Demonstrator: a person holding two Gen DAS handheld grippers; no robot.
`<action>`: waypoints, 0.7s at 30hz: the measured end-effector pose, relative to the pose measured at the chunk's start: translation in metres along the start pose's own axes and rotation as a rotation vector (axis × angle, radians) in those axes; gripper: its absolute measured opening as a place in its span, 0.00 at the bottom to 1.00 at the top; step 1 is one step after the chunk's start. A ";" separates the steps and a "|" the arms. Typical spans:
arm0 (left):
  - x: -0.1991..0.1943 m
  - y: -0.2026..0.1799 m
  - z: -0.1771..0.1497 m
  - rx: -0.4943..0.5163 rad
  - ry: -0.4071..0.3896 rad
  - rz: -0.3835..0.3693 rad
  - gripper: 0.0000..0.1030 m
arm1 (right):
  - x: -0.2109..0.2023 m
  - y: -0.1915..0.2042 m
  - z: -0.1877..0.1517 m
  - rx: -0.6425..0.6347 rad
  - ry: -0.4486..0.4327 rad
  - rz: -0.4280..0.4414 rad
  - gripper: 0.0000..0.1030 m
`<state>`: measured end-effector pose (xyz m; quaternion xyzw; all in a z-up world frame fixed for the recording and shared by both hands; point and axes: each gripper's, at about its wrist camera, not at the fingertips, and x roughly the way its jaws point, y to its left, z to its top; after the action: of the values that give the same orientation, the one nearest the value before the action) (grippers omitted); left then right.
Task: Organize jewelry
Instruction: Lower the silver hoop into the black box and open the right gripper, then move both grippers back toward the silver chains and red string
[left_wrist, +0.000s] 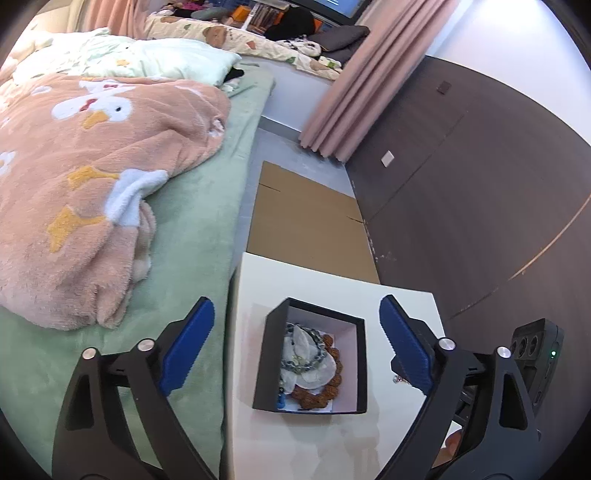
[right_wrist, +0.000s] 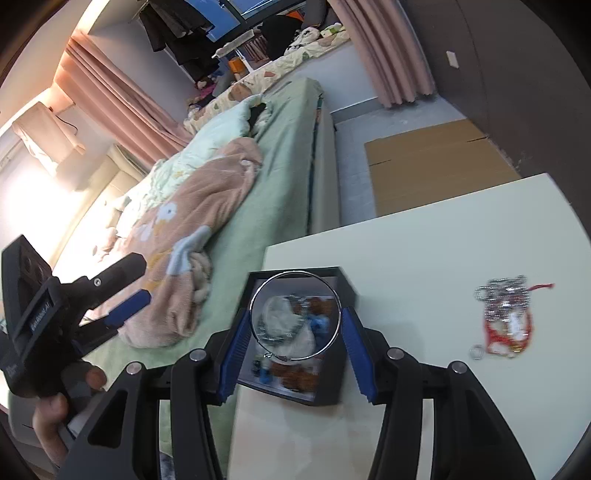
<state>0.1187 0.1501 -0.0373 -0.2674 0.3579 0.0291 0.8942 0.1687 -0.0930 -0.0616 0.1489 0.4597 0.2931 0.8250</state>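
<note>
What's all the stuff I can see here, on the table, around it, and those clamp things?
Black open-top cardboard box: one, on the white table's left part.
Beaded bracelets: several, brown and grey-blue, inside the box with a pale pouch.
Thin silver bangle: one, held above the box.
Red and silver jewelry pile: one, on the table right of the box.
White table: one, beside the bed.
Pink fleece blanket: one, on the green bed.
Flat brown cardboard: one, on the floor.
Left gripper: black, blue pads, jaws wide open, empty.
Right gripper: jaws closed on the bangle.
</note>
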 end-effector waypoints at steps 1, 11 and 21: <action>0.000 0.003 0.001 -0.006 -0.003 0.005 0.92 | 0.003 0.002 0.000 0.005 0.002 0.013 0.48; 0.009 0.025 0.001 -0.042 0.014 0.086 0.95 | 0.020 0.009 0.001 0.037 0.012 0.091 0.88; 0.015 -0.006 -0.010 0.089 0.015 0.091 0.95 | -0.019 -0.030 0.002 0.055 -0.009 -0.077 0.93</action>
<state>0.1252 0.1383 -0.0504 -0.2112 0.3773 0.0520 0.9002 0.1736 -0.1282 -0.0635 0.1552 0.4690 0.2479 0.8333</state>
